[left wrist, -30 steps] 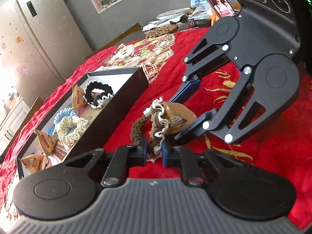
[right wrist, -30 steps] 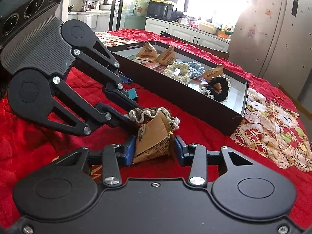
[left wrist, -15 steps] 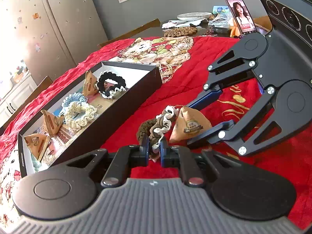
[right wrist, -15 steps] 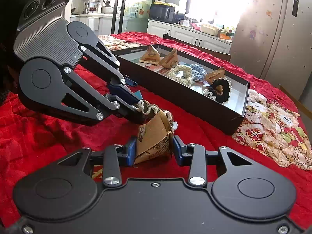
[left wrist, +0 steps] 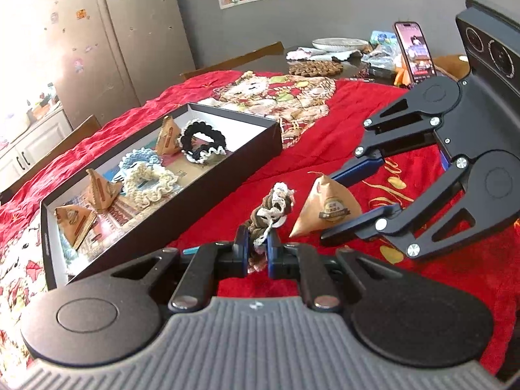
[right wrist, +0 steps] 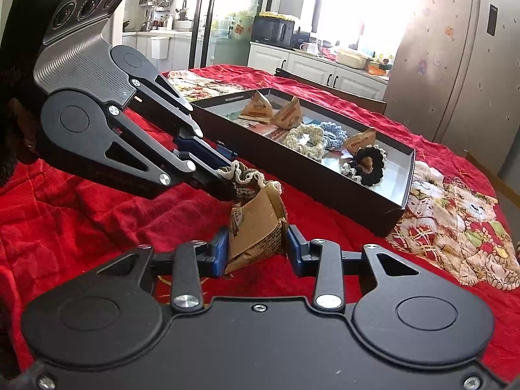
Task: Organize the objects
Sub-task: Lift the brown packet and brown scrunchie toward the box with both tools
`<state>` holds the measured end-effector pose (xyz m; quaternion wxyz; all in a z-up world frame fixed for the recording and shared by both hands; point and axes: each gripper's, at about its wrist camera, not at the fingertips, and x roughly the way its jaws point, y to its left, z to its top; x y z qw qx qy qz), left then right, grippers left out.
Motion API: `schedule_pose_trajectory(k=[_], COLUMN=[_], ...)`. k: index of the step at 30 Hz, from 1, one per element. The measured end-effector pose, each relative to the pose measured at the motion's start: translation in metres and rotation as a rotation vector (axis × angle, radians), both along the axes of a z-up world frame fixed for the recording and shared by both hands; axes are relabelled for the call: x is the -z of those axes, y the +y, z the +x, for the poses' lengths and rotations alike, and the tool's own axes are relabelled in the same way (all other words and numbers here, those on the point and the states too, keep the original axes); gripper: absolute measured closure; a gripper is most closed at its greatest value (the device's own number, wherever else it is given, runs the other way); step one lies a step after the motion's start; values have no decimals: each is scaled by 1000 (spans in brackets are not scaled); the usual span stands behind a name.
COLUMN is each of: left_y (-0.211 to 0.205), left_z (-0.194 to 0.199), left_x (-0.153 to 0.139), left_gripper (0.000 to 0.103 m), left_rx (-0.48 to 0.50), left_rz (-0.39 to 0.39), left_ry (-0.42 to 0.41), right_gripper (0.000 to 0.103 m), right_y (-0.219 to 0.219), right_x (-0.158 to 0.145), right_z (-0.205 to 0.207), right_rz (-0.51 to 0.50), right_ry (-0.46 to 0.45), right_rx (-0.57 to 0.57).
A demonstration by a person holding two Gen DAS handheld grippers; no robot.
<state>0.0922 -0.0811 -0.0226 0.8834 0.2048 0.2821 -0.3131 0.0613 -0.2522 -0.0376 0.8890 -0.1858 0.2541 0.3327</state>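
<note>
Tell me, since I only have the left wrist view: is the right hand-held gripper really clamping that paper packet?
Observer: Yes. The right wrist view shows both blue pads of the right hand-held gripper against opposite sides of the triangular paper packet.
Operator: Is the packet squashed?
Observer: The face turned away from your camera is creased and dented.
Operator: What lies beyond the box on that side?
Observer: A kitchen counter with a black microwave.
</note>
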Motion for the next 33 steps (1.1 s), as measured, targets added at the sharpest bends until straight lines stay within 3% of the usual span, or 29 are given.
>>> schedule_pose_trajectory(k=[33], left_y=[43], left_z=[-14], left_x=[-30], left_gripper=[90], left_rx=[-102], left_rz=[-106], left_ry=[-32], right_gripper=[68], right_y=[6], right_x=[-35], right_z=[-3], right_rz=[67], right_ry=[-32], right_rx=[26])
